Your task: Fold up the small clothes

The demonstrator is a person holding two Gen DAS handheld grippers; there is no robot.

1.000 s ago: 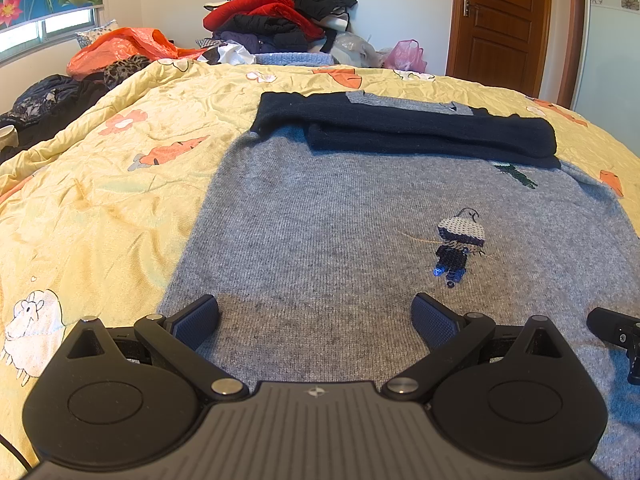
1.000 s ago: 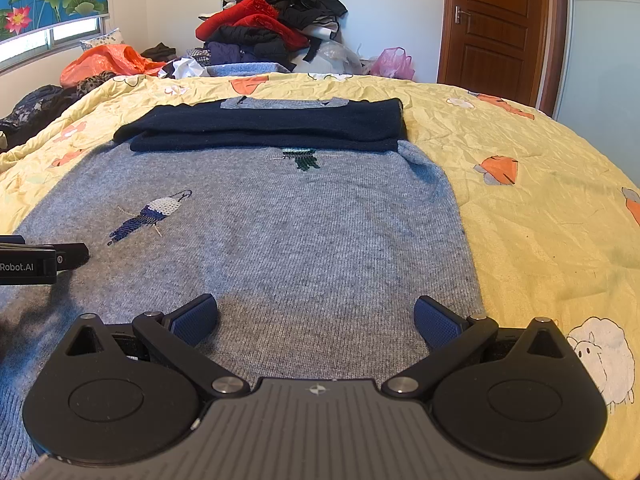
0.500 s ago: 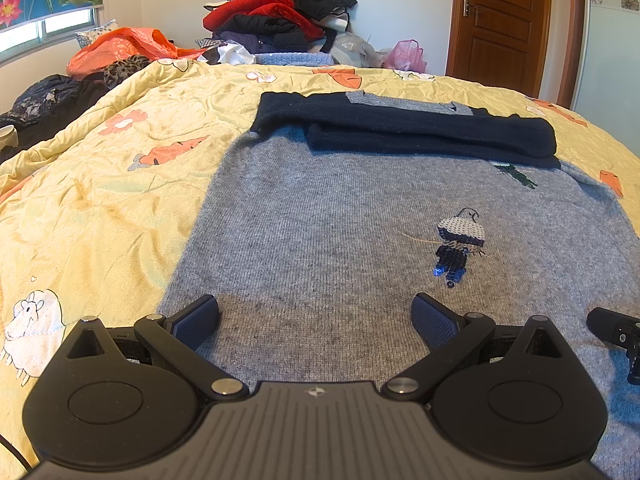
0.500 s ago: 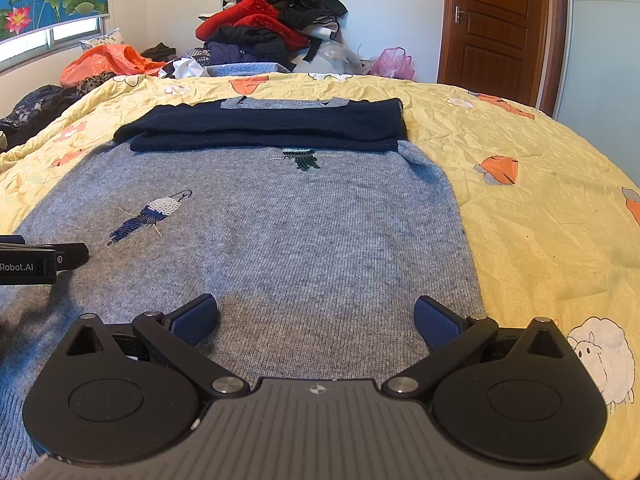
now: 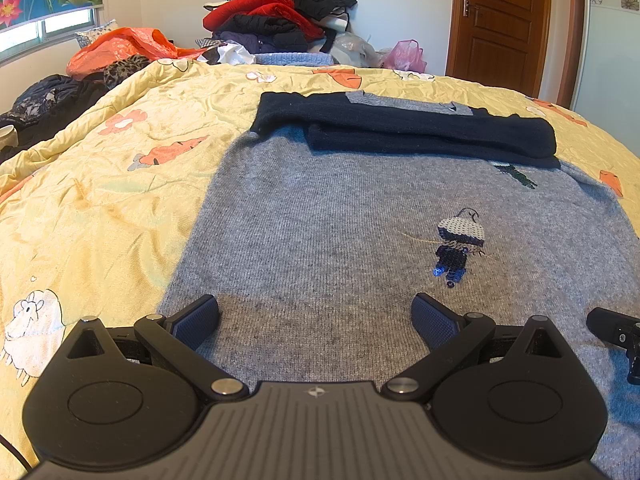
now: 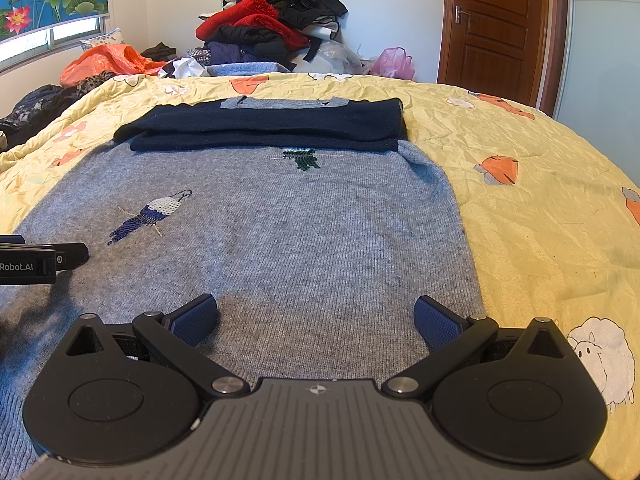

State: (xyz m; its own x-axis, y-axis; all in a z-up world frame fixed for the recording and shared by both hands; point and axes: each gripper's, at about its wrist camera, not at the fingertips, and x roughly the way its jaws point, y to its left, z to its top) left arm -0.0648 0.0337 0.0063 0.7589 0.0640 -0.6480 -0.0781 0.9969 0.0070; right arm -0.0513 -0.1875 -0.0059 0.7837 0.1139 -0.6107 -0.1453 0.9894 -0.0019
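Sweater: grey knit sweater (image 5: 320, 216) lies flat on the bed, hem nearest the cameras, neckline at the far end; its long axis runs from the claws away toward the pile of clothes.
Bed: yellow quilt (image 6: 540, 184) printed with carrots and sheep, bare on both sides of the sweater.
Clothes pile: red, black and dark garments (image 6: 272, 28) heaped beyond the bed's far edge, against the wall.
Sleeves: navy sleeves (image 5: 420, 132) folded crosswise over the chest, stacked, just below the neckline.
Bags: orange plastic bag (image 5: 120, 46) at far left, pink plastic bag (image 6: 390, 62) near the door; contents cannot be told.
Left claw: left claw (image 5: 316, 316) spread wide, empty, over the hem's left part.
Right claw: right claw (image 6: 316, 318) spread wide, empty, over the hem's right part.
Sequin bird: sequin bird (image 6: 150, 216) on the sweater front.
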